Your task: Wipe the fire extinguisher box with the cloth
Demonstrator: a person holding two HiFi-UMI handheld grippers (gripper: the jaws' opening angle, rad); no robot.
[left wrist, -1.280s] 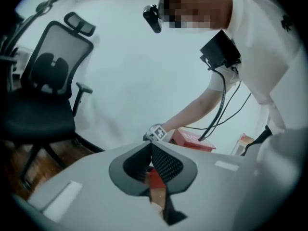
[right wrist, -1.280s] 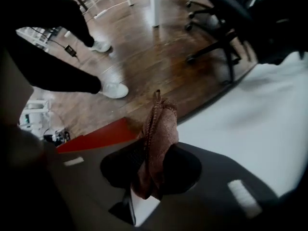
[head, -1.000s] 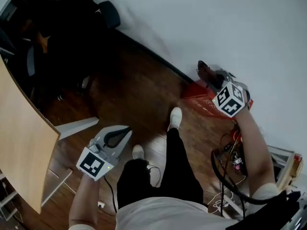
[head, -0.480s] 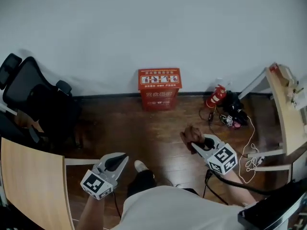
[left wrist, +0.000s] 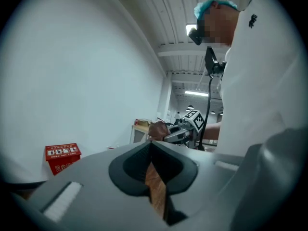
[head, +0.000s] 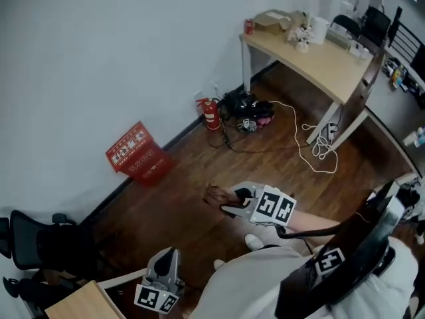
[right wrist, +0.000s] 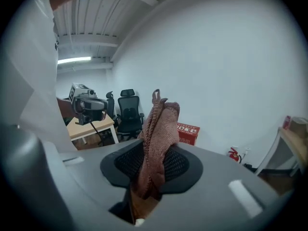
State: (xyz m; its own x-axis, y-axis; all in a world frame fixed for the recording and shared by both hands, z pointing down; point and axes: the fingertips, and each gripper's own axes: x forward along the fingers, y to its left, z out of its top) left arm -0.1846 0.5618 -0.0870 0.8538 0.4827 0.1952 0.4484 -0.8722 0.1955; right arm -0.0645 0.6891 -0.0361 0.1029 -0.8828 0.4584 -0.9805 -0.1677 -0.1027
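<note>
Cloth (right wrist: pixel 158 124): brownish-red knit, bunched up. Pinched between jaws of your right gripper (right wrist: pixel 152 153), loose end standing up past jaw tips. In head view it sits above wood floor (head: pixel 199 155), well apart from box, no contact.

Fire extinguisher box (head: pixel 135 155): red, with white-and-red label panel on front, lettering too small to read. Stands on floor, back against white wall (head: pixel 99 58). You face it from a distance.

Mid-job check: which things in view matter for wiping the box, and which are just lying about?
For the job:
- cloth, clamped in the right gripper
- red fire extinguisher box, on the floor by the wall

Lying about:
- fire extinguisher
- white cable
- desk
- office chair
</note>
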